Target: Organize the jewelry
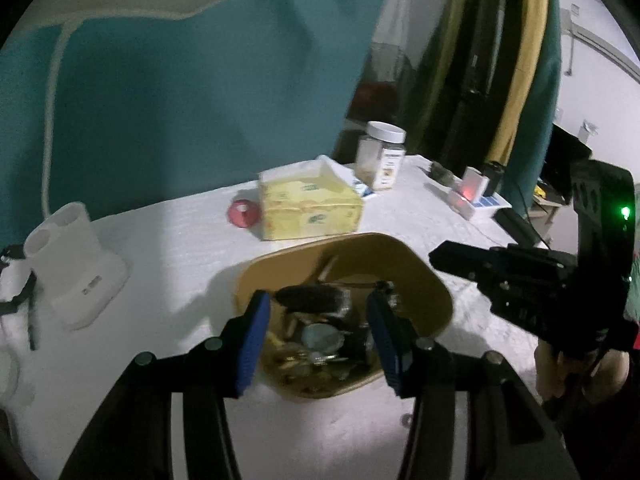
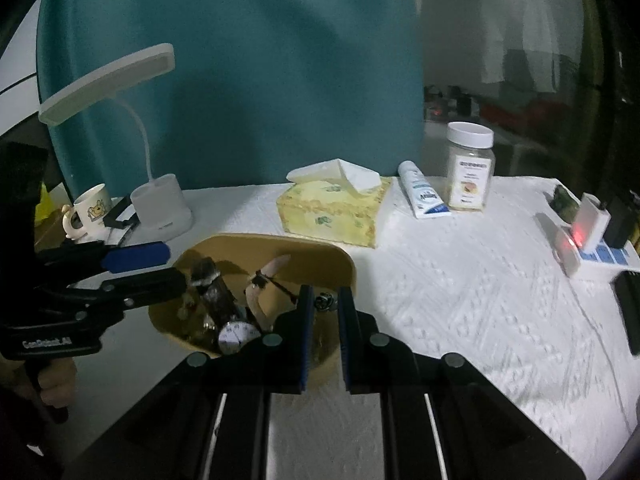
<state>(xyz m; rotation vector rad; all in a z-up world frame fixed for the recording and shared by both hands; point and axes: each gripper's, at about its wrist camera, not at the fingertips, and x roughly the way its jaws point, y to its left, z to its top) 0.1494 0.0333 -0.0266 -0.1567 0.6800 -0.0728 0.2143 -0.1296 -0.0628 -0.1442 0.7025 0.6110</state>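
Note:
A tan bowl (image 1: 400, 248) (image 2: 280, 242) sits on the white cloth and holds mixed jewelry. Among it are a white-dial watch (image 2: 234, 336) (image 1: 320, 338), a dark strap (image 1: 308, 296) and a pale pink band (image 2: 276, 266). My left gripper (image 1: 318, 300) hovers over the bowl's near side, open, with nothing between its blue pads. From the right wrist it shows as the left gripper (image 2: 168, 266) at the bowl's left rim. My right gripper (image 2: 325, 292) is over the bowl's near right rim, shut on a small silvery piece (image 2: 324, 302). Its tip, the right gripper (image 1: 434, 256), looks closed beside the rim.
Behind the bowl lies a yellow tissue box (image 2: 332, 212), with a tube (image 2: 420, 192) and a white-lidded jar (image 2: 470, 168) to its right. A desk lamp base (image 2: 160, 208) and a mug (image 2: 90, 208) stand at the left. A charger with a red light (image 2: 576, 236) sits far right.

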